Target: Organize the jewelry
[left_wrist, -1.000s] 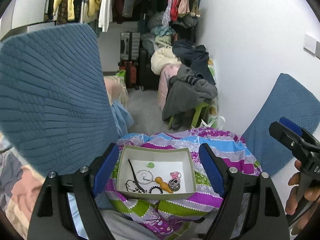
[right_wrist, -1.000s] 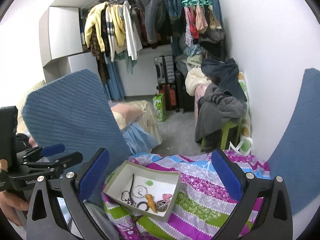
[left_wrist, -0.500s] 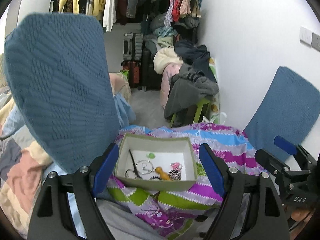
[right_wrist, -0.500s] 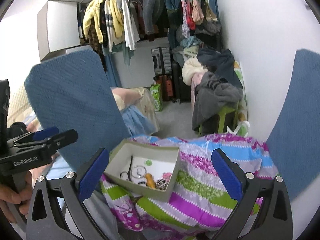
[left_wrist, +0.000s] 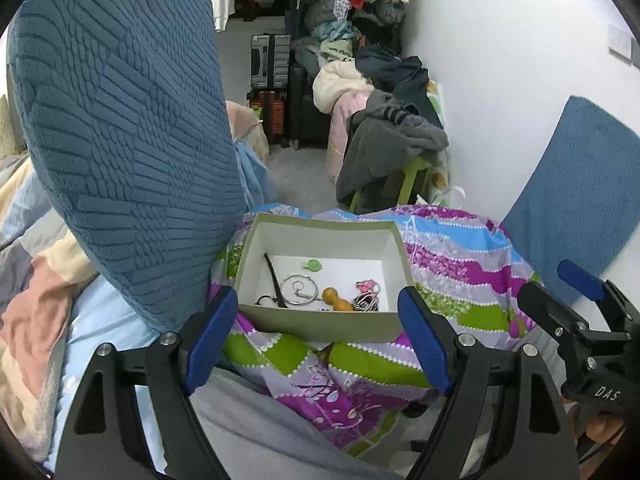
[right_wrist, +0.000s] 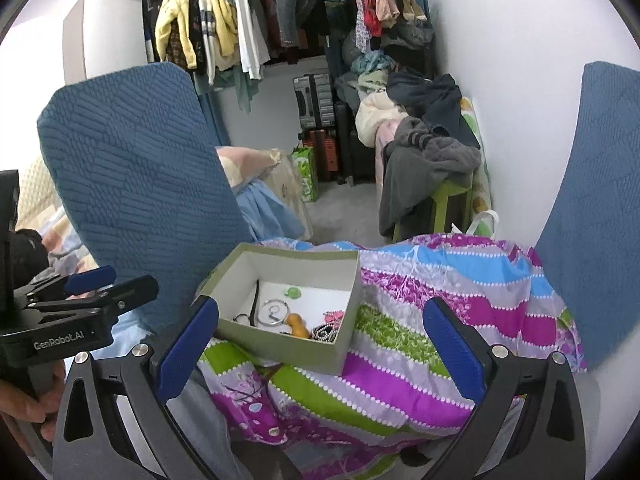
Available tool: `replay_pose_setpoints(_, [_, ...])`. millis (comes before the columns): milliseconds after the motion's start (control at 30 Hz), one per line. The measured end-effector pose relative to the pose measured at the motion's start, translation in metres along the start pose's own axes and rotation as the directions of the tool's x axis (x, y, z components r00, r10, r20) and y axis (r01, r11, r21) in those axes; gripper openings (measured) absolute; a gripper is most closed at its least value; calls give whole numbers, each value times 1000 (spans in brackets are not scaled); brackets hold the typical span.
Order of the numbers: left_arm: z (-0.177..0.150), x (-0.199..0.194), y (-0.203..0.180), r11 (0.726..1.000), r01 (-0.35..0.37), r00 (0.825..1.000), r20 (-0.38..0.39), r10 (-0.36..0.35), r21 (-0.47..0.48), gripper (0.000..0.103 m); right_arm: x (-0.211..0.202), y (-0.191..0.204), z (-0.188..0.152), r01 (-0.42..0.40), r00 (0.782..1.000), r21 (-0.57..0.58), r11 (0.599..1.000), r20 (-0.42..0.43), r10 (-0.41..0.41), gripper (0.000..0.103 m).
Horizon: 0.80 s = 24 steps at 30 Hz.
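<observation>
A grey-green cardboard box (left_wrist: 320,326) (right_wrist: 280,350) with a white inside sits on a striped purple, green and blue quilt (left_wrist: 460,264) (right_wrist: 440,304). In it lie a silver ring (left_wrist: 298,289) (right_wrist: 273,313), a black cord (left_wrist: 274,280), a green piece (left_wrist: 312,266), an orange wooden piece (left_wrist: 338,298) (right_wrist: 298,324), a pink piece (left_wrist: 368,285) and a dark beaded piece (left_wrist: 366,303). My left gripper (left_wrist: 320,344) is open and empty, just in front of the box. My right gripper (right_wrist: 320,348) is open and empty, in front of the box and to its right.
A large blue textured cushion (left_wrist: 120,132) (right_wrist: 140,184) stands left of the box, another blue cushion (left_wrist: 580,192) (right_wrist: 600,200) leans on the right wall. Behind are a clothes-covered green stool (left_wrist: 400,152), suitcases (left_wrist: 270,64) and hanging clothes (right_wrist: 224,24).
Both grippers have drawn back and lower a little; the box now sits higher in both views. Both grippers stay open and empty.
</observation>
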<state>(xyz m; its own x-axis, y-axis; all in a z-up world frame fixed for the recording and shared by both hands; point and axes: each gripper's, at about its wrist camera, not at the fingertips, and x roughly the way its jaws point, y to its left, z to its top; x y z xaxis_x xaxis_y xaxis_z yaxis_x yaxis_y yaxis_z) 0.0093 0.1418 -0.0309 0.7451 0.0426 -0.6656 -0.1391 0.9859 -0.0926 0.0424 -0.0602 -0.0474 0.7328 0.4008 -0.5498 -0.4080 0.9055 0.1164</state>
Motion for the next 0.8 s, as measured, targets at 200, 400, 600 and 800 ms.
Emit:
replay_pose_setpoints(200, [-3, 6, 1, 1000, 3, 1000, -20, -3, 5, 82, 6, -5, -8, 30, 999, 26, 999, -12, -29, 103])
replay_pose_setpoints(400, [-3, 9, -1, 1000, 2, 999, -32, -2, 11, 82, 4, -9, -9, 49, 999, 31, 998, -9, -48, 103])
replay_pose_setpoints(600, [-4, 12, 2, 1000, 10, 998, -62, -10, -2, 82, 4, -9, -8, 62, 998, 29, 998, -8, -62, 103])
replay_pose_setpoints(800, [-5, 13, 5, 1000, 5, 997, -72, -5, -13, 83, 4, -9, -8, 68, 998, 24, 997, -7, -67, 103])
